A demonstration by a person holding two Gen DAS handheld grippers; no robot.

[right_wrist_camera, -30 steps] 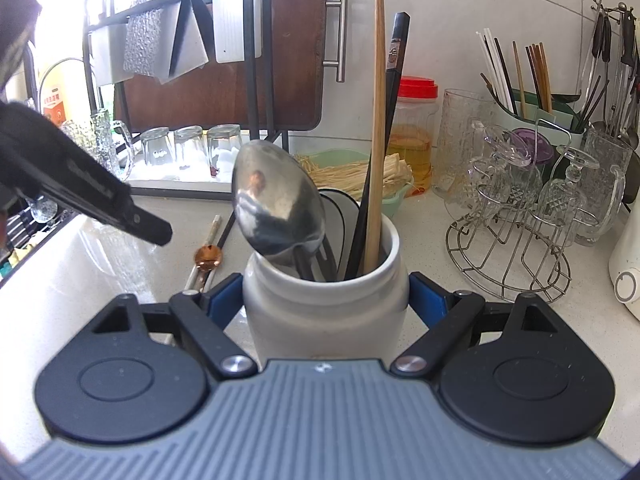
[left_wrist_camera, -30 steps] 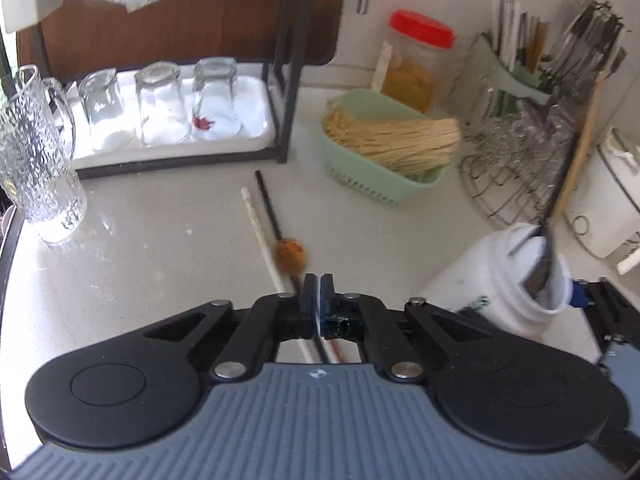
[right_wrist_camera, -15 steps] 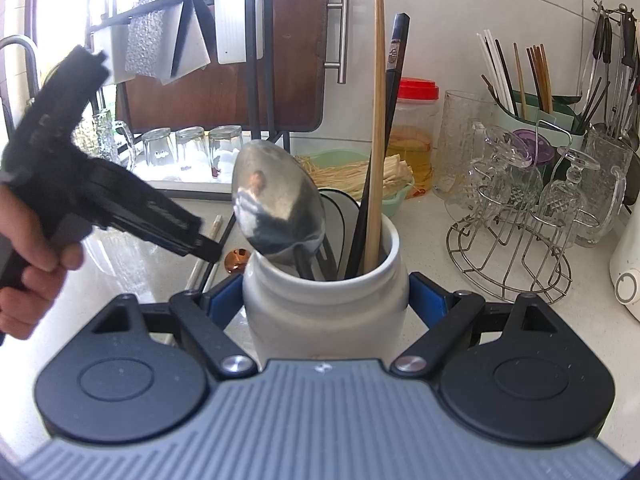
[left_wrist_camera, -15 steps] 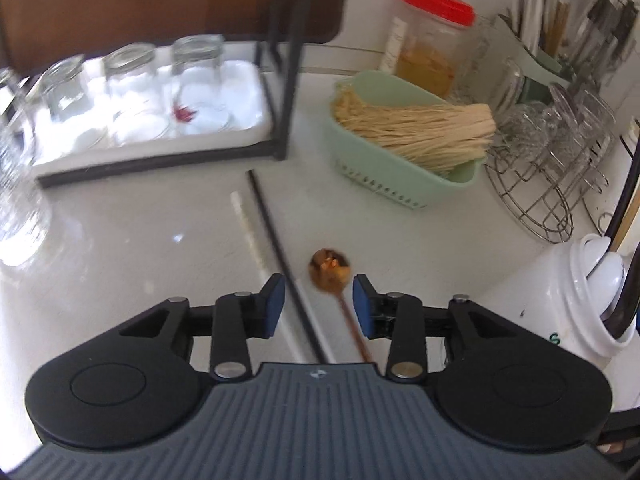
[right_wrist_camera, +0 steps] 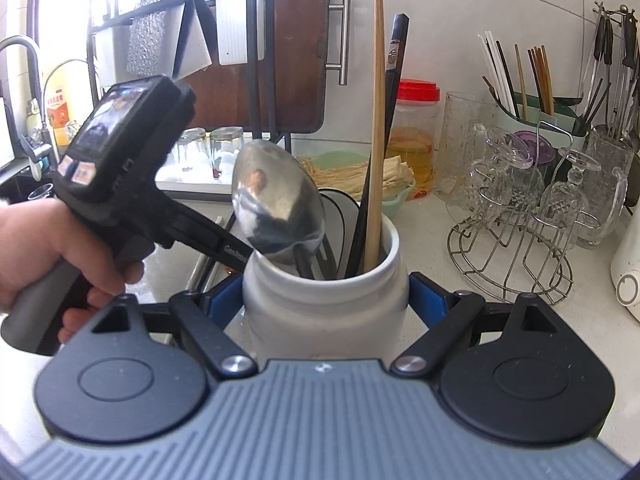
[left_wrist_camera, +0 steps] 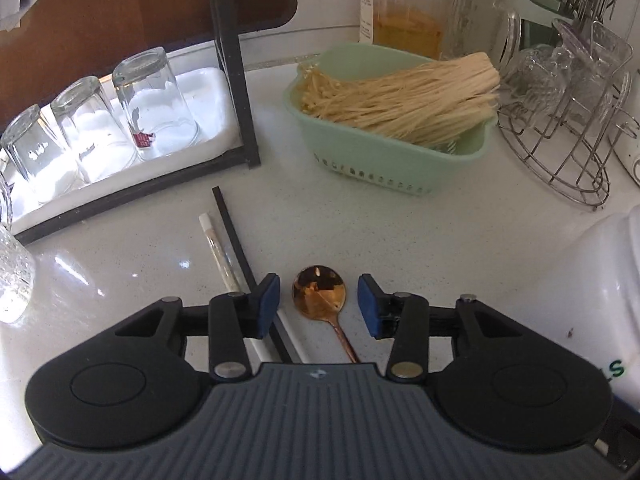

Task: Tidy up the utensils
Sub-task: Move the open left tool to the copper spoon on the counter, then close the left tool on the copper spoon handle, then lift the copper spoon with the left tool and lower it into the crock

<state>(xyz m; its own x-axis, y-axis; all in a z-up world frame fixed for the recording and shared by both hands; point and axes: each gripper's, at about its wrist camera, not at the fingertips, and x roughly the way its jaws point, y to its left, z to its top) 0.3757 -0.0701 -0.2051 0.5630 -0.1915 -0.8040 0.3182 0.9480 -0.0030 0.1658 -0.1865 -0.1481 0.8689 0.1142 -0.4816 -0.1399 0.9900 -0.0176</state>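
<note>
I see a glossy copper-toned metal spoon (left_wrist_camera: 319,295) on the speckled, polished stone-like bench (left_wrist_camera: 400,240), a glazed white ceramic crock (right_wrist_camera: 326,304) holding a mirror-bright steel spoon (right_wrist_camera: 278,208) and a matt wooden stick (right_wrist_camera: 376,132), near clear glass tumblers (left_wrist_camera: 154,104) and a pale green plastic basket (left_wrist_camera: 384,160).

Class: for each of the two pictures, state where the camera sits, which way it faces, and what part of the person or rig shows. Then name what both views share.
Left wrist: on the left gripper, looking down at the counter; open jaws flank a copper spoon.
Right wrist: on the right gripper, looking across the counter; jaws clamp a white crock; a hand shows.
Shared: green basket, the crock.
</note>
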